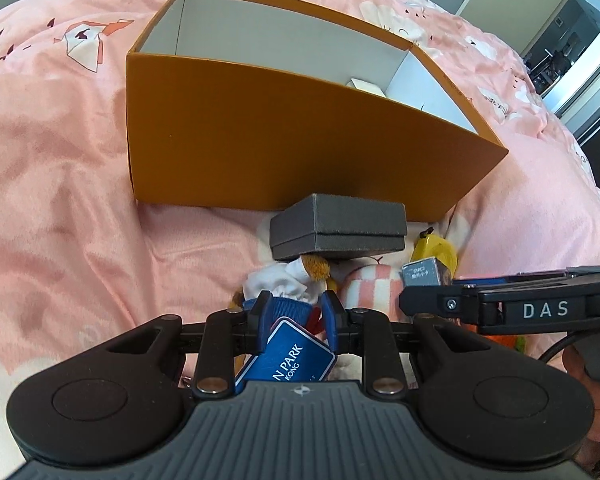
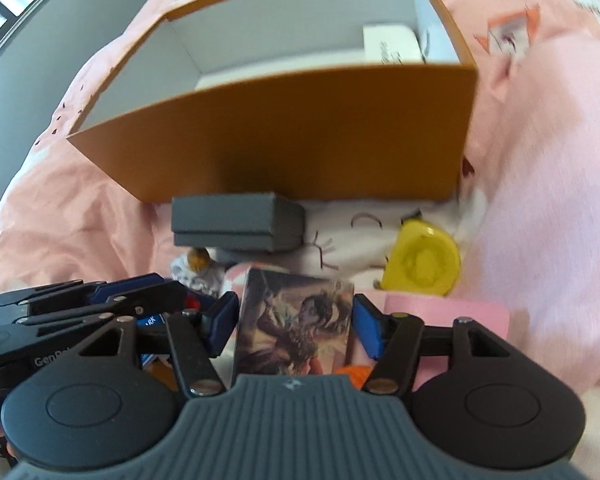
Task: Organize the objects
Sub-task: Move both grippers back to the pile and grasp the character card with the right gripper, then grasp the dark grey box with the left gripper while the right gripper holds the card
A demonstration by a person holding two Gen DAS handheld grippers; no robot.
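Barely started tbh: orange box (image 1: 300, 120) ahead of both jaws holds just one white item, left gripper (image 1: 296, 312) is clamped narrow on a blue tagged plush, right gripper (image 2: 296, 320) jaws bracket an illustrated card box (image 2: 296, 332), grey box (image 2: 236, 222) and yellow tape measure (image 2: 420, 260) beyond on the bed.

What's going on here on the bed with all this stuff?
A person is tidying small items off a pink blanket into an orange box. The left gripper is shut on a blue tagged item; the right gripper is around an illustrated card box. A grey box and yellow tape measure still lie outside.
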